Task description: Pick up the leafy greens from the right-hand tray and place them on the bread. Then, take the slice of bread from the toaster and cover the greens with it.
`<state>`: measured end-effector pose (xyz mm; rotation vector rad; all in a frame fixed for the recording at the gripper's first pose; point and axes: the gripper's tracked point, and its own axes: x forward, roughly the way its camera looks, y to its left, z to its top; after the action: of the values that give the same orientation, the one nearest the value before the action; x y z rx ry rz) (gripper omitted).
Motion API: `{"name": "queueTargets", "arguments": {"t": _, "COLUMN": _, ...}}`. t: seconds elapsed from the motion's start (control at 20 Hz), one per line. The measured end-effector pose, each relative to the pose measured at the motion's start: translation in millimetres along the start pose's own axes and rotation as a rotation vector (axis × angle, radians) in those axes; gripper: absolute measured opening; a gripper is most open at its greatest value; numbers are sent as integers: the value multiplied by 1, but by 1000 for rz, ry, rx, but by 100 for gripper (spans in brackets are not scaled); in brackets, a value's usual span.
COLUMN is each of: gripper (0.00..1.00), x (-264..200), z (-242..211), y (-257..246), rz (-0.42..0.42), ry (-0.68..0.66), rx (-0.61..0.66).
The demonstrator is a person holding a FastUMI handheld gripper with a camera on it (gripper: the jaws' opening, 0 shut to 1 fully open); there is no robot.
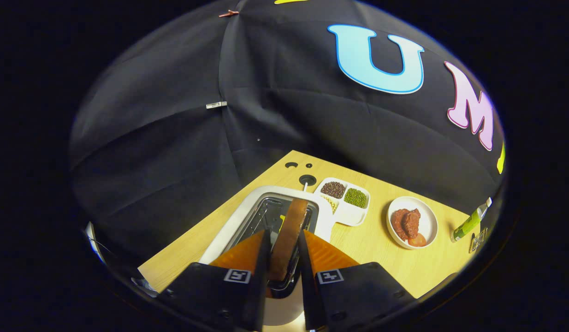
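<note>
A brown slice of bread (291, 230) stands on edge between my two orange fingers (245, 251), directly over the white toaster (229, 226) and its dark slots. Both fingers press on the slice's flat sides, so my gripper (283, 237) is shut on it. The slice's upper end reaches past the fingertips toward the toaster's far rim. Its lower end is hidden between the gripper's black bodies.
Beyond the toaster lies a white divided tray (353, 216) with dark beans, green beans and pale beans. To its right a white round plate (429, 228) holds reddish-brown pieces. A green bottle (469, 224) lies near the wooden table's right edge. Black cloth walls stand close behind.
</note>
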<state>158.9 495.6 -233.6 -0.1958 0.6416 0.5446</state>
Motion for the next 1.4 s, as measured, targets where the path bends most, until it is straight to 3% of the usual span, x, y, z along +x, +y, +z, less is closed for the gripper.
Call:
{"name": "queueTargets", "arguments": {"t": 0.1, "gripper": 21, "x": 0, "z": -1, "y": 0, "rz": 3, "ry": 14, "rx": 13}}
{"name": "queueTargets", "arguments": {"t": 0.25, "gripper": 16, "x": -8, "z": 6, "y": 3, "rz": 24, "ry": 12, "rx": 34}}
{"name": "queueTargets", "arguments": {"t": 0.9, "gripper": 15, "x": -104, "z": 81, "y": -52, "rz": 64, "ry": -142, "rx": 141}}
{"name": "queueTargets", "arguments": {"t": 1.15, "gripper": 16, "x": -137, "z": 60, "y": -106, "rz": 29, "ry": -153, "rx": 204}}
{"name": "queueTargets", "arguments": {"t": 1.4, "gripper": 16, "x": -148, "z": -14, "y": -144, "rz": 17, "ry": -66, "rx": 348}}
